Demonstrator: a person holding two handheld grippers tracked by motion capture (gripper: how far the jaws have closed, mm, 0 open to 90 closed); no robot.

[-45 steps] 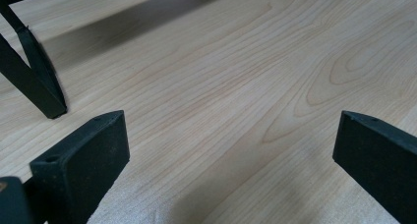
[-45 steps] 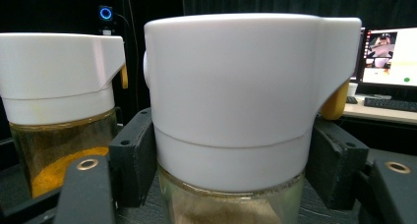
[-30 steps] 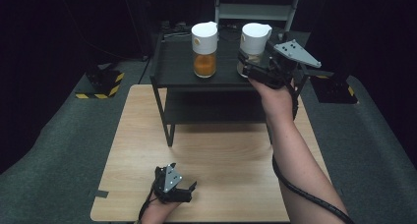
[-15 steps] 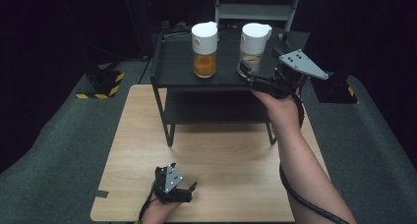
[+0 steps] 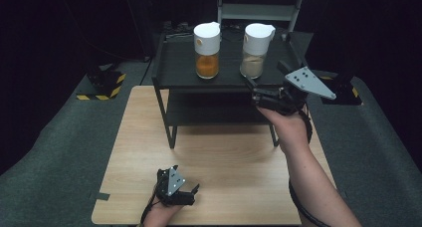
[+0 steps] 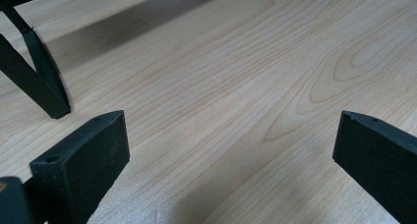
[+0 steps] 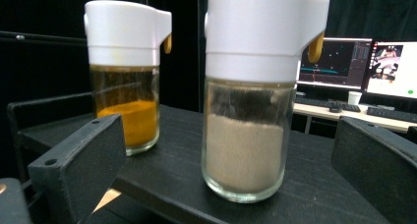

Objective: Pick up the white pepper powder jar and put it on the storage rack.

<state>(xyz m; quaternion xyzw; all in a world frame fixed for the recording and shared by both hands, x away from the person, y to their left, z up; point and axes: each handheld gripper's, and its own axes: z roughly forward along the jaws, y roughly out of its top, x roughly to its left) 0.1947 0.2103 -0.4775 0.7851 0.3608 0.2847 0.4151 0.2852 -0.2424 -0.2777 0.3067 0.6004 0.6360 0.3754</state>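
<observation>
Right gripper (image 7: 228, 180): jaws spread wide, nothing held | beige-powder jar (image 7: 248, 111): just ahead, between jaws | risk: glancing pad contact topples it off shelf (image 7: 305, 194) edge | left gripper (image 5: 174, 187): released.

My claw (image 7: 226, 170) stands wide, jaws apart and clear of the jar of beige powder (image 7: 248, 106) upright on the black shelf (image 7: 162, 180) — white lid, glass body. Just beside it, farther back to its left, stands a like jar of orange powder (image 7: 127, 76). Behind — lit monitors (image 7: 364, 69) on a desk.
</observation>
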